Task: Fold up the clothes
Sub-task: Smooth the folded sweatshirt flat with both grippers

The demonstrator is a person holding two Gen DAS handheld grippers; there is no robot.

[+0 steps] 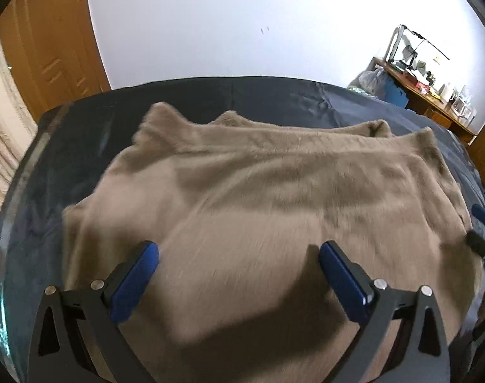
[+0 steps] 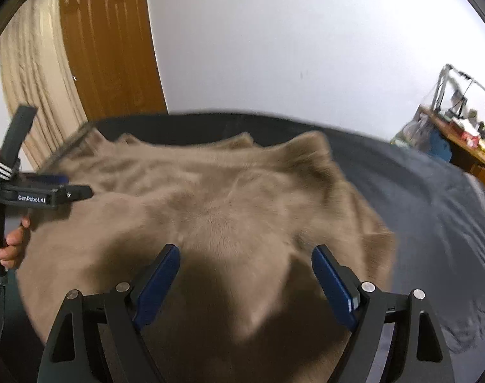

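Note:
A fuzzy taupe garment lies spread on a dark blue bed cover; it also fills the middle of the right wrist view. My left gripper is open and empty, just above the garment's near part. My right gripper is open and empty above the garment's near right part. The left gripper also shows from the side at the left edge of the right wrist view, over the garment's left edge. The right gripper's tip shows at the right edge of the left wrist view.
A white wall stands behind the bed. A wooden wardrobe and a beige curtain are at the far left. A cluttered wooden desk stands at the far right. Bare bed cover lies right of the garment.

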